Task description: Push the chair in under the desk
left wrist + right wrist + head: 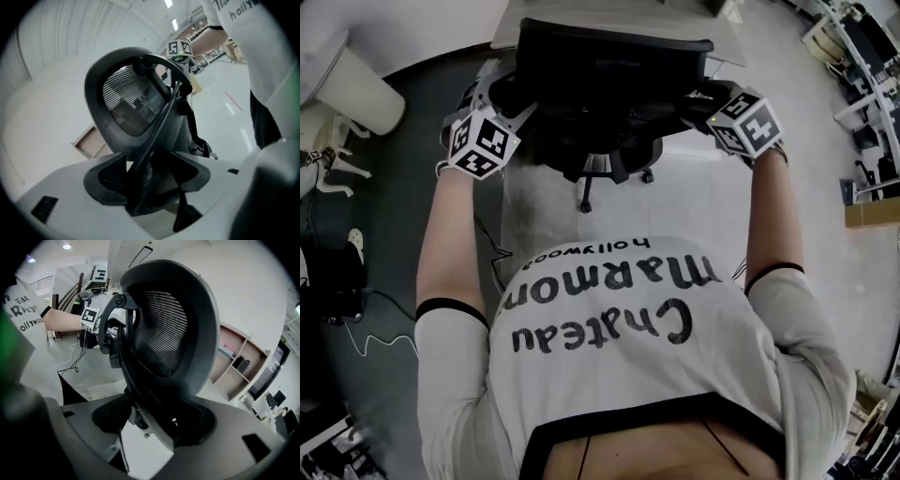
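Observation:
A black mesh-backed office chair (609,84) stands at the desk (727,42), its backrest towards me. My left gripper (502,89) is at the backrest's left edge. In the left gripper view the backrest (126,103) rim runs between the wide jaws of the left gripper (147,183), and the pads do not seem to press on it. My right gripper (698,94) is at the right edge. There the backrest (173,333) rim fills the gap of the right gripper (154,420), and the pads sit against it.
The chair's star base and casters (586,202) stand on a pale floor mat. A white cylindrical bin (356,89) is at the far left, with cables (366,328) on the dark floor. Shelving (239,362) lines the wall behind the desk. Other desks (862,56) stand at the right.

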Demonstrator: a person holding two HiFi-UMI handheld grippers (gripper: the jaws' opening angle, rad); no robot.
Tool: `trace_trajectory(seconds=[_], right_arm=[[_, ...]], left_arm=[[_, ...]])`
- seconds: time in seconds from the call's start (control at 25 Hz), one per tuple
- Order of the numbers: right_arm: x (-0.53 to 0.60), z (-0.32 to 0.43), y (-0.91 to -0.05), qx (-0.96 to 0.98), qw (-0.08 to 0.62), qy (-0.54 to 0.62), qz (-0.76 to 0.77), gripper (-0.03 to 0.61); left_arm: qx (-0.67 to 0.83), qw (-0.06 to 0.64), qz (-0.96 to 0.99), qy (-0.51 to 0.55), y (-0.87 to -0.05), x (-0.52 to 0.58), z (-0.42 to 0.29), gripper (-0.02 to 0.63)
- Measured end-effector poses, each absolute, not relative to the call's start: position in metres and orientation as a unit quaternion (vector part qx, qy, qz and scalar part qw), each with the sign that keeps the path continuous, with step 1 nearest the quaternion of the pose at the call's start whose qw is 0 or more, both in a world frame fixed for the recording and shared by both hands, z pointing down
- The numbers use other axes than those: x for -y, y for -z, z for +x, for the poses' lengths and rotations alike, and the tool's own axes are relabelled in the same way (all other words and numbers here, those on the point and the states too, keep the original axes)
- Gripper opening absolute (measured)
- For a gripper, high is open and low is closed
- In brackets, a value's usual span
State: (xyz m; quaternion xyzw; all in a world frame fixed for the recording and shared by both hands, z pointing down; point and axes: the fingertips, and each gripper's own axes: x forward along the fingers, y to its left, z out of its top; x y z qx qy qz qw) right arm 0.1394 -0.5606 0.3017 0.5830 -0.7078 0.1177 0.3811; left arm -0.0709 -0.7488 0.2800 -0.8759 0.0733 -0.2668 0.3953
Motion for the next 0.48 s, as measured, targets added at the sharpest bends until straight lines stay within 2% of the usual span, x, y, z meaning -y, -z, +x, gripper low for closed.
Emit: trace_trajectory(seconds=[0.08, 0.36, 0.48], right_arm=[[0.559, 0.139, -0.305, 0.709, 0.38, -0.118, 0.583, 0.284], [0.564, 0.138, -0.313, 0.716, 0.382, -0.12, 0.572, 0.277], [0.566, 0.14, -0.313, 0.717, 0.383, -0.117, 0.57, 0.275]], left_arm=[[-0.105, 0.377, -0.885, 0.253, -0.279, 0.747, -0.08, 0.298], [-0.137, 0.299, -0.908, 0.261, -0.274, 0.711, -0.107, 0.293], [-0.158, 0.275, -0.919, 0.234, -0.262, 0.683, -0.106, 0.255]])
